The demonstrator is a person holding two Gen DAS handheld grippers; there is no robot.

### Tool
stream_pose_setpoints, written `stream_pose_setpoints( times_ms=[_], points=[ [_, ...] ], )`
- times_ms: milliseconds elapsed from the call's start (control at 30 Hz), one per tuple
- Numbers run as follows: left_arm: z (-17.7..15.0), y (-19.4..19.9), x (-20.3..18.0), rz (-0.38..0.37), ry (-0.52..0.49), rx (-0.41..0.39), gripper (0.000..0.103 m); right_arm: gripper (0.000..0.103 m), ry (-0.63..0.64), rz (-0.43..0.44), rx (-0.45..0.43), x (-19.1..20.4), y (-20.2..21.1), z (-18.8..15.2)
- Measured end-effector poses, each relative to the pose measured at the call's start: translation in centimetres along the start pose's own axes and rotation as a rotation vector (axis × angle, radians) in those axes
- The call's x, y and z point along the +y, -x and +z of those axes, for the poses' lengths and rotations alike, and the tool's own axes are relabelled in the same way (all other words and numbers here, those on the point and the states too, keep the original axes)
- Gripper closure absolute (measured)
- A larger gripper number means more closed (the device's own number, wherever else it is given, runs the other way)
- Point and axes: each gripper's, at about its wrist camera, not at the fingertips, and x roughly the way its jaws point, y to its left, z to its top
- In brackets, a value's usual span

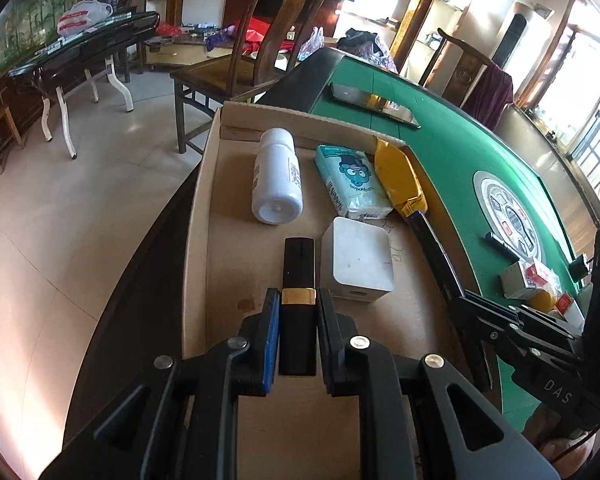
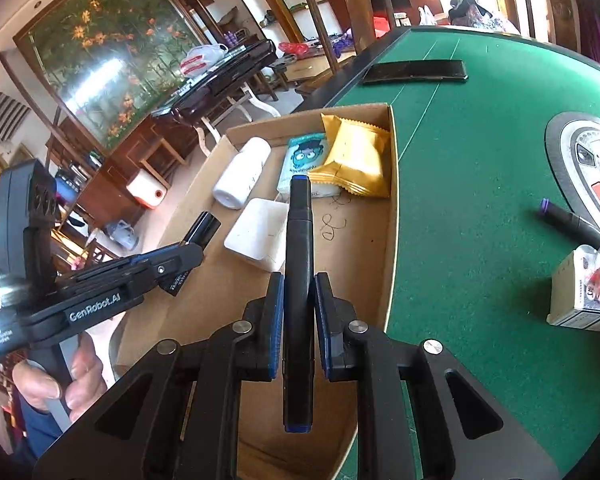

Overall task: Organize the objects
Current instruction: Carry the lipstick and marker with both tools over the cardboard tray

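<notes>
My left gripper (image 1: pixel 299 300) is shut on a black lipstick tube (image 1: pixel 298 276) with a gold band, held over the cardboard tray (image 1: pixel 198 216); the tube also shows in the right wrist view (image 2: pixel 203 229). My right gripper (image 2: pixel 299 284) is shut on a black marker with blue ends (image 2: pixel 299 240), above the tray (image 2: pixel 390 216). In the tray lie a white bottle (image 1: pixel 276 178), a teal tissue pack (image 1: pixel 350 182), a yellow snack packet (image 1: pixel 396 178) and a white square box (image 1: pixel 356 260).
The tray sits on a green felt table (image 2: pixel 480 200). On the felt lie a black marker with a purple cap (image 2: pixel 572 222), a small carton with red items (image 2: pixel 588 292), a dark phone (image 2: pixel 416 71) and a round centre panel (image 2: pixel 588 160). Wooden chairs stand behind.
</notes>
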Motion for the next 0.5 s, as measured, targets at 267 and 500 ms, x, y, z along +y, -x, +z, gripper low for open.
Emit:
stream_pose_setpoints(
  times_ms=[267, 500],
  points=[
    [0.1, -1.2, 0.4, 0.021, 0.02, 0.023, 0.086, 0.088, 0.014, -0.042, 0.013, -0.4, -1.2, 0.0],
    [0.2, -1.4, -0.3, 0.025, 0.006, 0.02, 0.086, 0.088, 0.023, -0.047, 0.029, -0.2, -1.9, -0.3]
  ],
)
